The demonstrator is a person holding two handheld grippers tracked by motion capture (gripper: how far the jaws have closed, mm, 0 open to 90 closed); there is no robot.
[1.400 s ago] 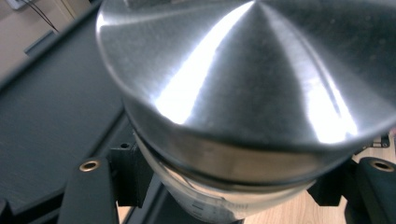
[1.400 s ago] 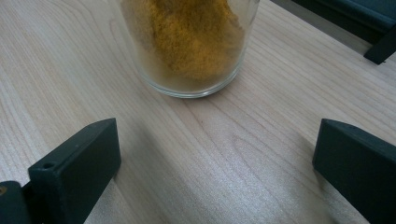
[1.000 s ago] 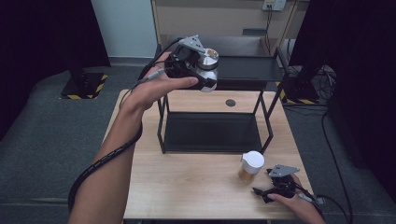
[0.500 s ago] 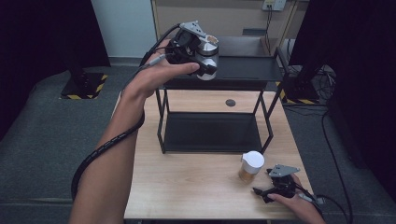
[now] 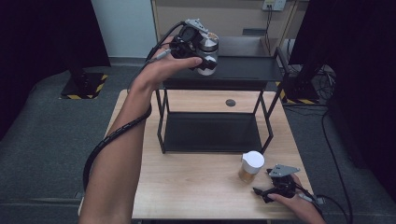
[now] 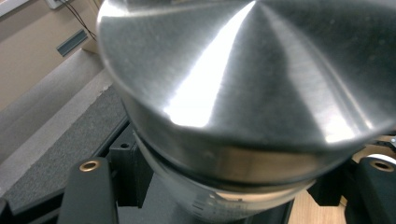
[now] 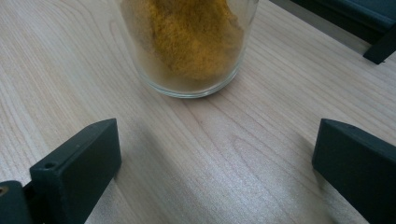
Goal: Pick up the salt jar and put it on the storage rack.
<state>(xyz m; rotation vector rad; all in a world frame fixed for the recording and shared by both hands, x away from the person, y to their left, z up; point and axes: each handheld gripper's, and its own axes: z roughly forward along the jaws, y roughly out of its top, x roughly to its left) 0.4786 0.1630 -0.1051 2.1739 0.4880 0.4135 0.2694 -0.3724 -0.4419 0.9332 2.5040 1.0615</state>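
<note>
Steel-lidded jar [image 5: 207,52]: held in the left tongs [image 5: 201,49], jaws clamped on its glass body just under the brushed metal lid [image 6: 243,79], as the left gripper view shows. Position: lifted over the top shelf [image 5: 243,70] of the black two-tier rack [image 5: 161,121], near its left end, apparently not yet set down.

Spice jar [image 5: 251,166]: white lid, yellow-orange powder inside [image 7: 187,37], standing upright on the wooden bench [image 5: 196,186] in front of the rack's right leg.

Right tongs [image 5: 259,191]: jaws spread wide, nothing between them, resting low on the bench just beside the spice jar and pointed at it.

Step in hand, by judgement: placing the steel-lidded jar on the top shelf. The next move calls for lowering it level until its base sits flat on the shelf, well in from the edge, then easing the jaws apart and drawing back without tipping it. The spice jar looks next in line.
</note>
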